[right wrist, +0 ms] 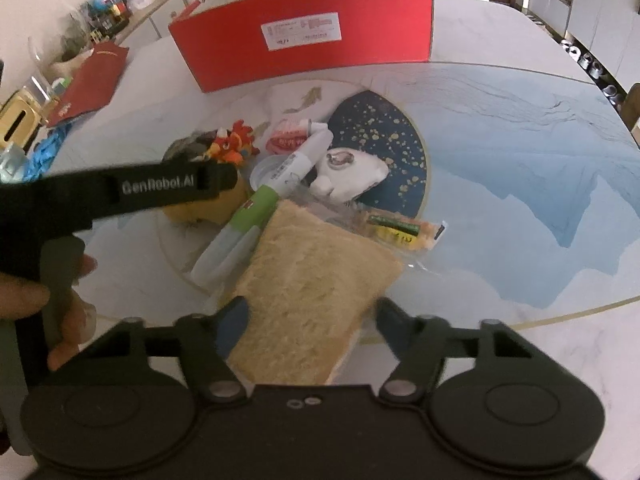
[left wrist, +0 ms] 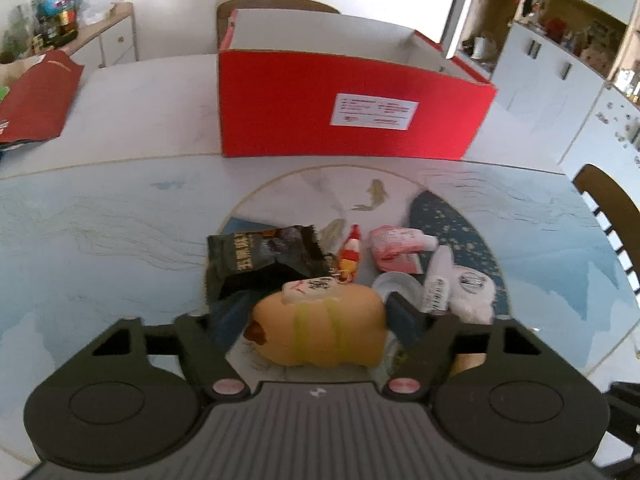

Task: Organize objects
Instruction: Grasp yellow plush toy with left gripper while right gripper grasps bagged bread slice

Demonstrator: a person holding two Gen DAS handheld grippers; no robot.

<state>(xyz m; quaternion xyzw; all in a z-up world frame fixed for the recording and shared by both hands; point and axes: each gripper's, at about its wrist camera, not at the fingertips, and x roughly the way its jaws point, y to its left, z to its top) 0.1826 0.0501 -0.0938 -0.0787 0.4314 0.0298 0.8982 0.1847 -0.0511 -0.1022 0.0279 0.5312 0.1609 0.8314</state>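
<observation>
Our left claw (left wrist: 318, 316) clamps the hotdog toy (left wrist: 320, 326) crosswise; right claw (right wrist: 308, 320) straddles the bread (right wrist: 308, 292), grip unclear; red box (left wrist: 344, 120) straight ahead.

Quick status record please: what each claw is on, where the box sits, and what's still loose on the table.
left claw: straddling the hot dog toy, fingers at its two ends; contact unclear
right claw: straddling the bread slice, gap visible on its right side
box: red, open top, behind the pile
loose: black packet, red plush, pink pack, white tube, white pouch
table: blue-and-white patterned top
</observation>
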